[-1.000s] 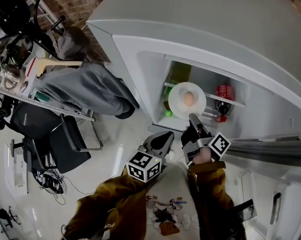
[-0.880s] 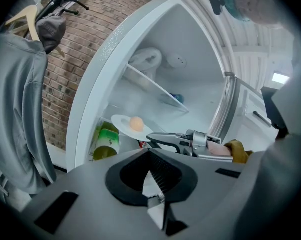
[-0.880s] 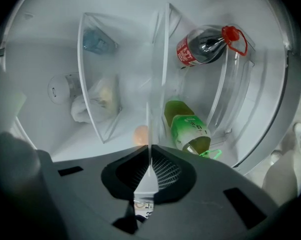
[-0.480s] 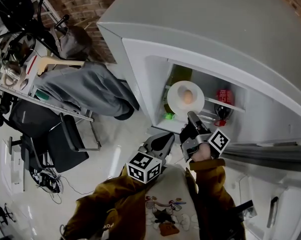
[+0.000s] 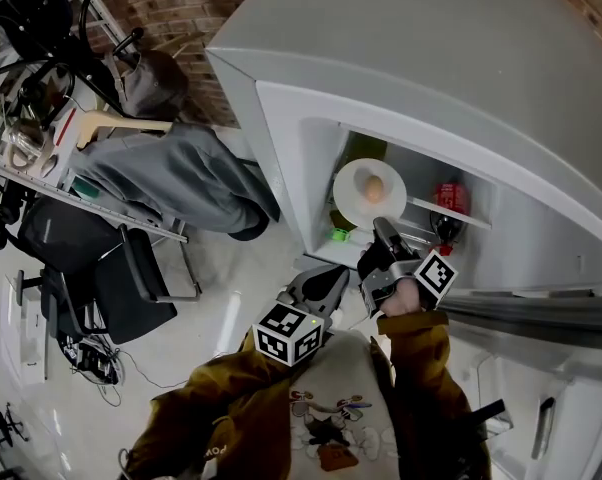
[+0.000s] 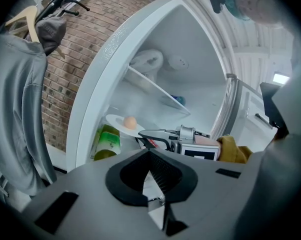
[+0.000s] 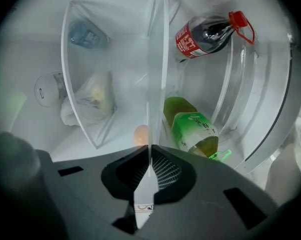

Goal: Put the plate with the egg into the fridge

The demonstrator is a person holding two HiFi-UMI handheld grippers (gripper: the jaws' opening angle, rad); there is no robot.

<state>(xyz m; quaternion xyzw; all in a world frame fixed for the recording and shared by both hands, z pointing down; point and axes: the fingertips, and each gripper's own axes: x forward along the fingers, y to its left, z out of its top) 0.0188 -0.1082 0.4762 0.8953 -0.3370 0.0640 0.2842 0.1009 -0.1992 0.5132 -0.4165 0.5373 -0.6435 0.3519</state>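
Note:
A white plate (image 5: 356, 200) carrying a brown egg (image 5: 374, 189) hangs at the mouth of the open fridge (image 5: 311, 118). My right gripper (image 5: 384, 234) is shut on the plate's near rim. In the right gripper view the plate (image 7: 151, 84) shows edge-on between the jaws, with the egg (image 7: 140, 134) beside it. From the left gripper view I see the plate (image 6: 115, 121), the egg (image 6: 130, 122) and the right gripper (image 6: 153, 135) in front of the fridge's opening. My left gripper (image 5: 326, 280) is held low, short of the fridge, shut with nothing in it (image 6: 150, 156).
Inside the fridge are a green bottle (image 7: 193, 129), a cola bottle (image 7: 205, 34), a white bag (image 7: 90, 104) and glass shelves (image 5: 449, 208). The fridge door (image 5: 541, 308) stands open on the right. Grey clothes (image 5: 171, 178) and an office chair (image 5: 111, 278) are on the left.
The right gripper has carried the plate with the egg a little further toward the fridge's opening. The left gripper has stayed where it was.

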